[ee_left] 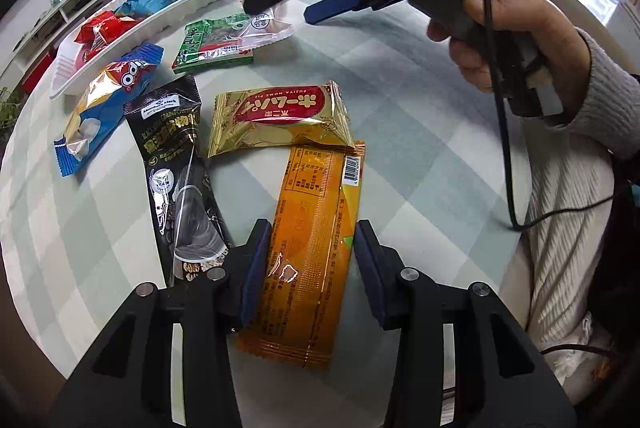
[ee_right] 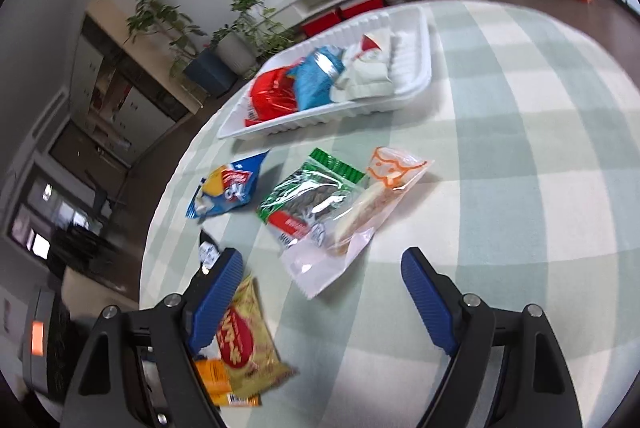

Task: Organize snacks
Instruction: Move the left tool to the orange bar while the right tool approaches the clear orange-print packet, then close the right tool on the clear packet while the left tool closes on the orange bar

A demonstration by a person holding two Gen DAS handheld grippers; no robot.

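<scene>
snacks, loose, on a round table (ee_left: 420,76) under a green-and-white check cloth. white tray (ee_right: 404,98) at the far edge already holds red, blue and white packets, so it reads as the collecting place. orange wafer pack (ee_left: 316,248) lies lengthwise at the near edge, between the pads of the left gripper (ee_left: 310,268); the jaws stand narrow, one pad along each long side, whether they press yet i cannot tell, likely about to lift it. its far end touches the gold pie packet (ee_left: 280,120). black grain bar (ee_left: 176,164) just beside; blue biscuit pack (ee_left: 108,104) near the tray. right gripper (ee_right: 324,292) wide, empty, aimed at the clear bun bag (ee_right: 360,212) overlapping the green seed packet (ee_right: 308,192), probably its next pick.
</scene>
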